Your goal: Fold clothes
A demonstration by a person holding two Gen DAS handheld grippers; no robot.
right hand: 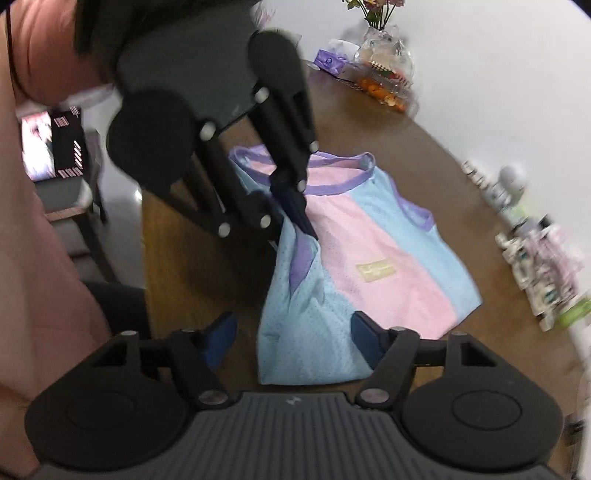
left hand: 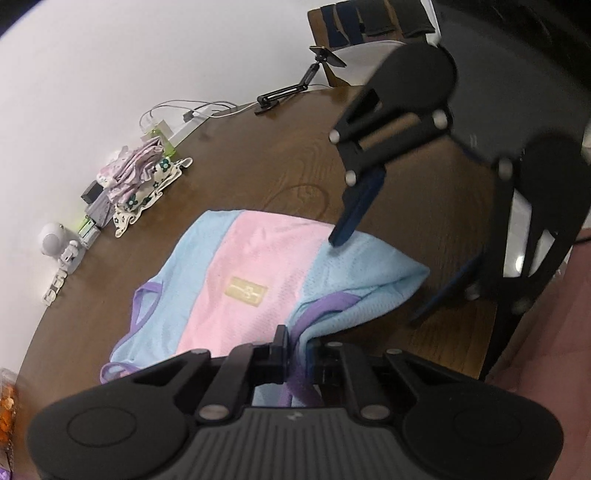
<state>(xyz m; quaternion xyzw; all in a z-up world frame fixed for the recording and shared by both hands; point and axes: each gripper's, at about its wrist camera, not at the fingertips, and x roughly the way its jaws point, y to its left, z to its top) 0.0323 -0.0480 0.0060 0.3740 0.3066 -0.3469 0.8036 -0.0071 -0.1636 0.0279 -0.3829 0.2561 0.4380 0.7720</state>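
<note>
A sleeveless shirt (left hand: 255,266), pink down the middle with light blue sides, purple trim and a beige patch, lies on the brown wooden table (left hand: 258,155). My left gripper (left hand: 297,349) is shut on the purple armhole trim and blue cloth at the shirt's near edge. The right wrist view shows that left gripper (right hand: 306,225) pinching the trim and lifting the blue side panel into a ridge. My right gripper (right hand: 293,339) stands open, with the shirt's (right hand: 369,236) blue bottom corner between its fingers but not pressed. In the left wrist view one of its fingers (left hand: 352,218) rests at the shirt's far hem.
A pile of floral clothes (left hand: 140,177), a small white robot figure (left hand: 55,243), cables and a phone stand (left hand: 291,88) line the table's wall side. A vase (right hand: 380,33), a fruit bag (right hand: 384,92) and a purple box (right hand: 332,61) stand at the far end. A chair (right hand: 70,206) sits beside the table.
</note>
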